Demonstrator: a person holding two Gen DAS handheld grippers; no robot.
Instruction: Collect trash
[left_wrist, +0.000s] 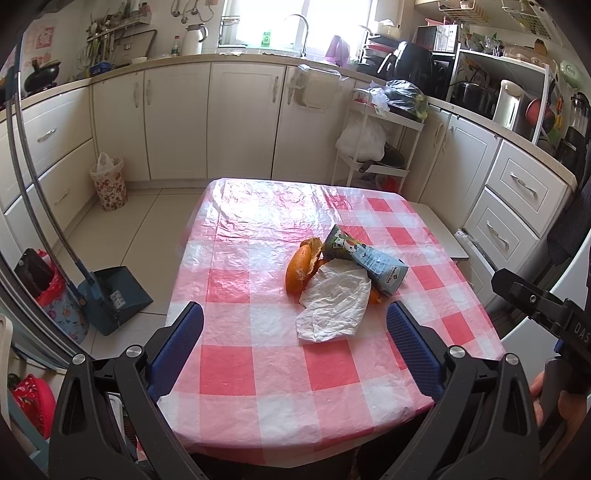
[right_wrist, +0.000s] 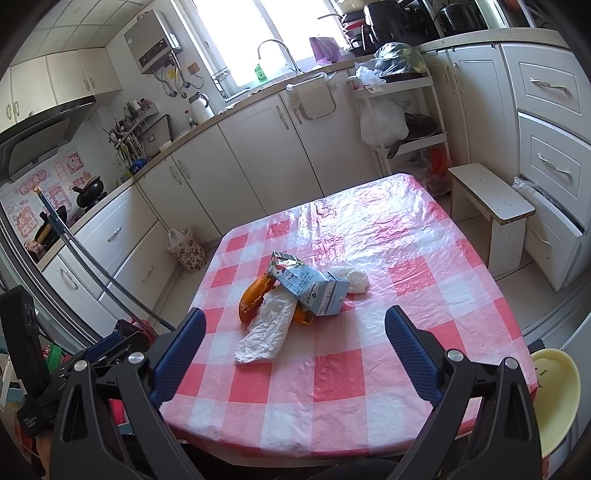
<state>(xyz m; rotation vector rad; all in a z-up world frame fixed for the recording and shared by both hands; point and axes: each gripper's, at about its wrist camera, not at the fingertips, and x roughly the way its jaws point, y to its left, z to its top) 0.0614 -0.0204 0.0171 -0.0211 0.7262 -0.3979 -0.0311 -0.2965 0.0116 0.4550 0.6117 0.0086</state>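
My left gripper (left_wrist: 295, 321) and right gripper (right_wrist: 295, 325) spread wide, empty, short of milk carton (left_wrist: 364, 258); orange peel (left_wrist: 301, 267) and tissue (left_wrist: 334, 306) touching carton.

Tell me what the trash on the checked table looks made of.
Crumpled white tissue: thin soft paper, matte and wrinkled. Flattened blue milk carton: printed coated paperboard, creased, slight sheen. Orange peel: fruit rind, glossy outside, pale inside. A second white wad seems to be tissue too.

Home kitchen, white cabinets (left_wrist: 177, 118), sink faucet (left_wrist: 301, 31), checked table (left_wrist: 280, 376)
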